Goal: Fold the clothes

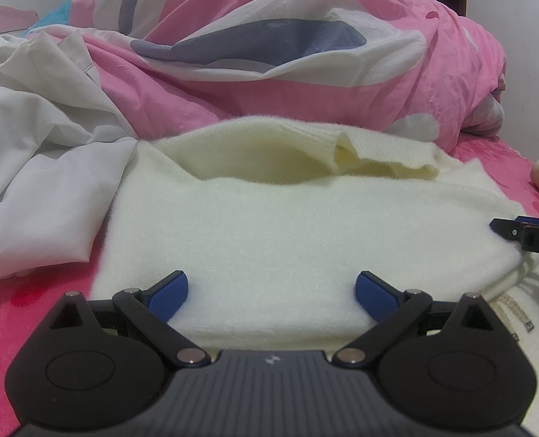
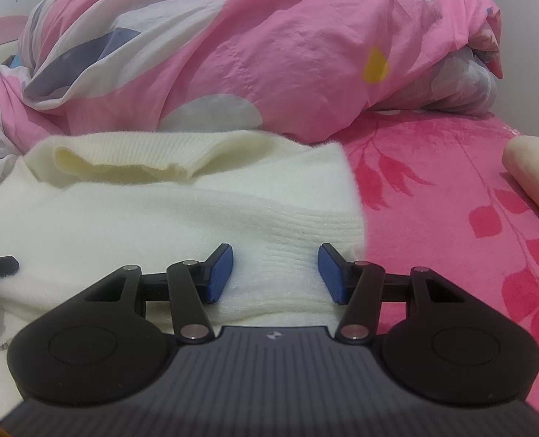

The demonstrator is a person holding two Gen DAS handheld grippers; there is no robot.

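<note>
Cream knit sweater lies flat on pink floral bedsheet, ribbed collar at far end, toward crumpled pink duvet. White garments heaped at sweater's left. L gripper over near edge of sweater, jaws wide apart, blue pads clear of the knit, nothing clamped. R gripper at sweater's near right corner, by ribbed hem, jaws apart approx. halfway; fabric lies between pads but not pinched. R gripper tip also shows at right edge of left wrist view. Fingertip at far right, over bedsheet.
</note>
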